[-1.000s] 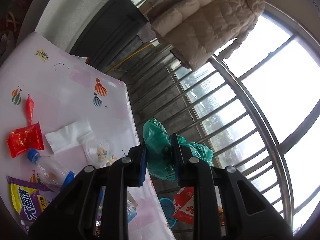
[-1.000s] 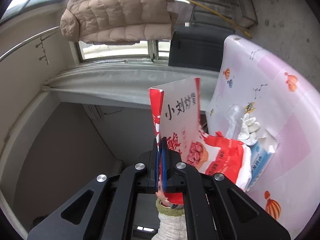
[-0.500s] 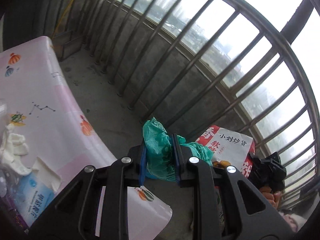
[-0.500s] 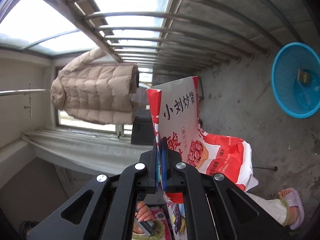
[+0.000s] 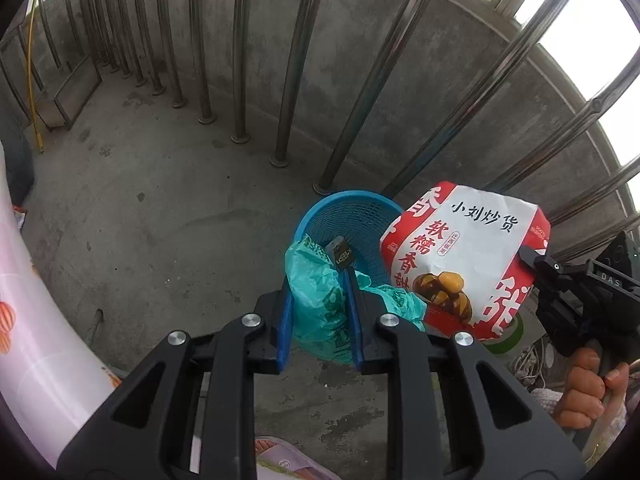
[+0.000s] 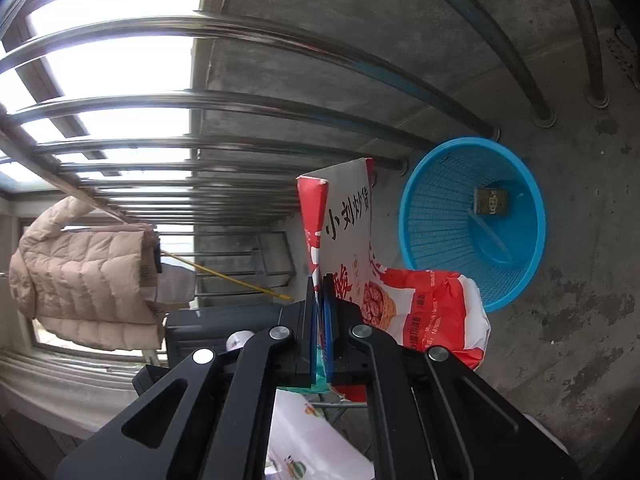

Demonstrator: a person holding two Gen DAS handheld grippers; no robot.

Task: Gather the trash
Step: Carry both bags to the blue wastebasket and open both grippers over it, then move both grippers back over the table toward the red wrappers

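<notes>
Both bags [image 5: 320,304] beside basket rim [image 5: 344,196]

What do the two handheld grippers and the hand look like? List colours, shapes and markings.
Left gripper: matte black angular frame with triangular cut-outs, round silver screws, flat blue pads inside its two fingers. Right gripper: same black frame, silver screws and blue pads; in the left wrist view its black body carries pale lettering. The hand around the right gripper's handle shows a pale fuzzy cuff at the wrist.
</notes>
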